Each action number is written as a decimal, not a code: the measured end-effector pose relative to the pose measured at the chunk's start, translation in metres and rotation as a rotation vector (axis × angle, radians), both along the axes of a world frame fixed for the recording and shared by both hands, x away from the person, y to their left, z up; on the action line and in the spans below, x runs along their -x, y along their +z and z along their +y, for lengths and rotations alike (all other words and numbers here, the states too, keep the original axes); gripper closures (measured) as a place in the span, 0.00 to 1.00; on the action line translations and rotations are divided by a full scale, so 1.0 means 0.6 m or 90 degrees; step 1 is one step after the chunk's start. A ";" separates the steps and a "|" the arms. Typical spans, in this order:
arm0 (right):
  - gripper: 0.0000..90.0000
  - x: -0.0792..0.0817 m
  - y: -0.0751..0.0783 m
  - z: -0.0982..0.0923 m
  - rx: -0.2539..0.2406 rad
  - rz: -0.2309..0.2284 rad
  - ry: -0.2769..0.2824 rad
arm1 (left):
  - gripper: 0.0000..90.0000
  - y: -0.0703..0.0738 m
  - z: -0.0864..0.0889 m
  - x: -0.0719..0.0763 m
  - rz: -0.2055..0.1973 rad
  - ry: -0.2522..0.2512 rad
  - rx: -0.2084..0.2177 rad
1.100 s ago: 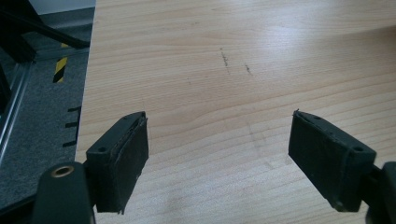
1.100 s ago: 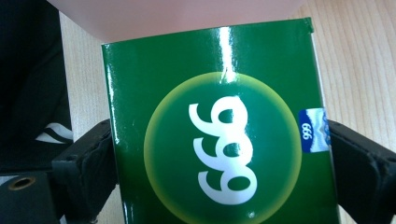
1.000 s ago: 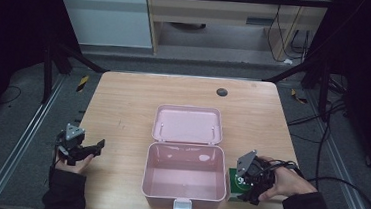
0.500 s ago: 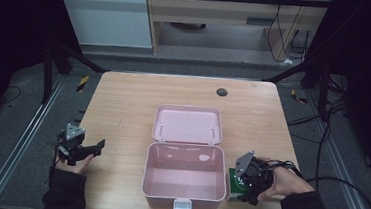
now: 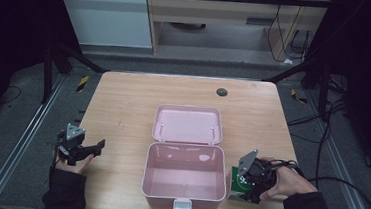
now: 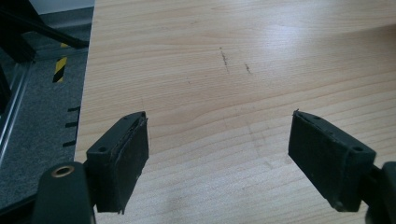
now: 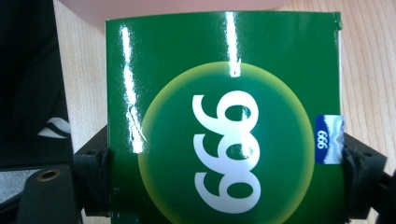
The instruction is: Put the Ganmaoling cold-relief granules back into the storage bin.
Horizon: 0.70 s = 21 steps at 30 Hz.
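Right gripper (image 5: 248,182) sits at the near right of the wooden table (image 5: 122,114) in the high view, held in the person's right hand (image 5: 287,183). It pinches a green box (image 5: 238,181) that stands on the table just beside the right wall of the open pink case (image 5: 185,177). The case lies in the middle of the table with its lid (image 5: 188,125) folded back toward the far side. Left gripper (image 5: 92,149) rests at the near left edge of the table, well apart from the case, in the person's left hand (image 5: 79,164). A small dark round spot (image 5: 221,92) shows on the far part of the table. From the left gripper view, the two black jaws are spread wide with nothing but bare wood between them, and a grey floor (image 6: 37,116) lies off to the left. From the right gripper view, the green box (image 7: 224,121) has white "999" on a yellow-green circle, and the jaws press on its left and right sides. The pink case (image 7: 177,5) shows just past the far edge of the box.
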State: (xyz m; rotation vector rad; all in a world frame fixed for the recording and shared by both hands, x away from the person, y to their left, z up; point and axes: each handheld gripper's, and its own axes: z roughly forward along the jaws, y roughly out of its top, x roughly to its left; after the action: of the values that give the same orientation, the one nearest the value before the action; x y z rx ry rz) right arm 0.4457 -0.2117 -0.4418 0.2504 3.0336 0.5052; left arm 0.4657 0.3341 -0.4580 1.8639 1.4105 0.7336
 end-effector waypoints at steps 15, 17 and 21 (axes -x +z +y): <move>0.18 0.011 0.055 -0.026 -0.031 -0.033 -0.016 | 0.22 0.000 -0.002 0.000 0.005 -0.004 -0.003; 0.18 0.011 0.065 -0.029 -0.035 -0.036 -0.017 | 0.22 0.000 -0.002 0.000 0.006 -0.005 -0.003; 0.18 0.014 0.089 -0.035 -0.038 -0.044 -0.024 | 0.22 0.000 -0.002 -0.001 0.008 -0.005 -0.004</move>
State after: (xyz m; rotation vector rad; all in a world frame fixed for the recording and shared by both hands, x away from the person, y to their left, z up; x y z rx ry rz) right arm 0.4375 -0.2325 -0.3881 0.2867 2.9446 0.5899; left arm 0.4660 0.3326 -0.4582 1.8803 1.4094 0.7240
